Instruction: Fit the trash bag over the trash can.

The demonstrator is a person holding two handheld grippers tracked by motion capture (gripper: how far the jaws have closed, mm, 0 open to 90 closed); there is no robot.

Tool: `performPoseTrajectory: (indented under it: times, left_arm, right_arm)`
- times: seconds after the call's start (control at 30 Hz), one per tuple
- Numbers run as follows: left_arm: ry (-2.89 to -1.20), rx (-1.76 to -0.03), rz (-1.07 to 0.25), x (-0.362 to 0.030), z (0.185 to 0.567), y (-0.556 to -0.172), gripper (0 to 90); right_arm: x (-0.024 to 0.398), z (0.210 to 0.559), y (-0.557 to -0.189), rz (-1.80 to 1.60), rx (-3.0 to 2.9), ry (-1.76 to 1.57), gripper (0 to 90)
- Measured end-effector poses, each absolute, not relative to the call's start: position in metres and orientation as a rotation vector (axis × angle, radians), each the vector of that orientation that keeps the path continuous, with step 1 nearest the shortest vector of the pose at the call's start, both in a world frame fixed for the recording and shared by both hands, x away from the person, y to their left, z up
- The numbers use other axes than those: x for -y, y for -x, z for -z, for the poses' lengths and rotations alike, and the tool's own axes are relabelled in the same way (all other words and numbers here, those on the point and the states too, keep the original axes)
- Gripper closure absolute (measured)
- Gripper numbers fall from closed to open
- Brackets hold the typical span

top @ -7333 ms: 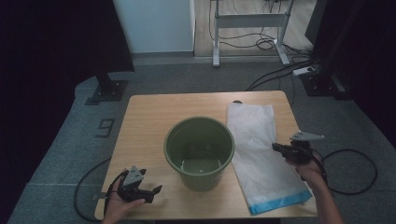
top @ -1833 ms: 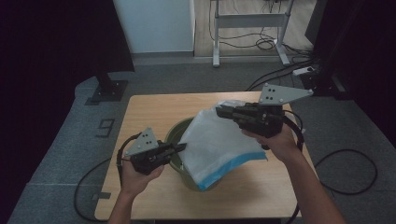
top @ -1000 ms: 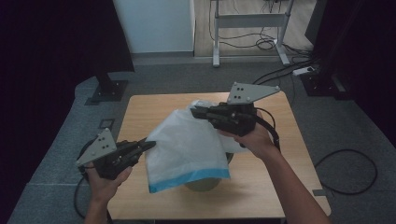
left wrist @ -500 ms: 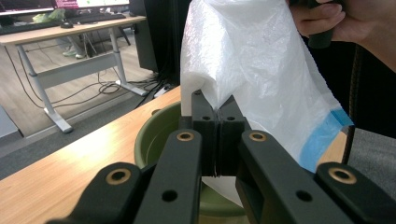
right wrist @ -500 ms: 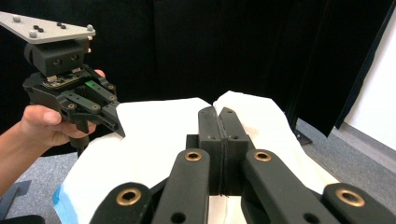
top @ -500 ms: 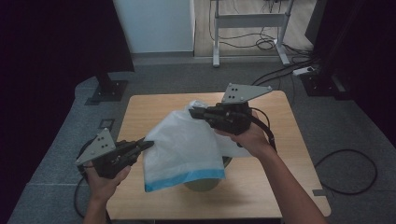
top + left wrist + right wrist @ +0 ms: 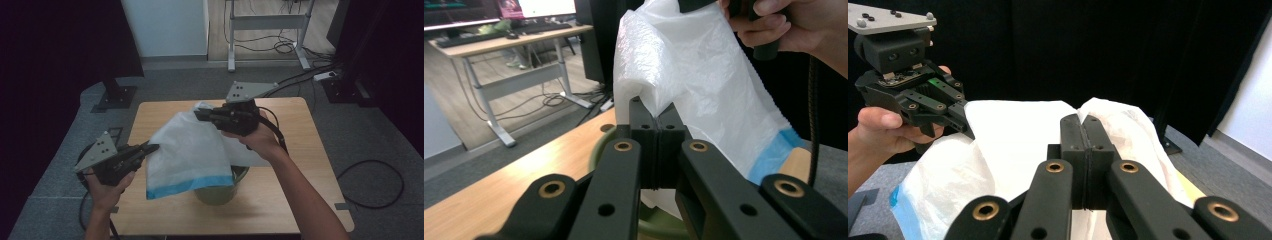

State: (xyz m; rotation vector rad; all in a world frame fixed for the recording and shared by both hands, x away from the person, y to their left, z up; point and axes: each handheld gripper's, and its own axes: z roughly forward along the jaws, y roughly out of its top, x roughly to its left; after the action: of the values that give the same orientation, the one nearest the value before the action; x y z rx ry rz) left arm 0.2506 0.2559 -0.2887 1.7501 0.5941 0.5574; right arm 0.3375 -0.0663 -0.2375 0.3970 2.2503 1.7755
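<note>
The left claw (image 7: 153,147) is clamped tight on one edge of a white plastic bag (image 7: 192,150), its two black jaws pressed flat together with the thin film pinched between them; in the left gripper view (image 7: 657,131) the plastic rises straight out of the closed tips. The right claw (image 7: 198,115) is likewise closed on the bag's opposite upper edge, and in the right gripper view (image 7: 1083,131) the white film bunches up just beyond the shut jaws. Between the two claws the bag hangs stretched in the air above the bench (image 7: 300,150), sloping down toward the person, its blue band (image 7: 192,186) along the lower hem. The left claw sits lower, out past the bench's left edge, while the right claw is higher and over the bench's far half. Under the hanging bag stands a green bucket (image 7: 220,192) on the bench, most of it covered by the plastic, with its rim and front wall peeking out below the blue hem. Cables (image 7: 372,175) lie on the grey floor (image 7: 370,135) beside the bench.
</note>
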Motion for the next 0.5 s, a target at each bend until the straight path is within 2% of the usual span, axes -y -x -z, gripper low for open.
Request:
performPoseTrajectory:
  times: [0.23, 0.5]
  left_arm:
    - [-1.723, -0.613, -0.609, -0.281, 0.279, -0.243, 89.5]
    - [-1.706, -0.614, -0.626, -0.290, 0.275, -0.237, 89.5]
  right_arm:
    - [0.035, 0.229, -0.348, -1.790, -2.271, -0.336, 89.1]
    - [0.024, 0.232, -0.349, -1.805, -2.277, -0.330, 89.1]
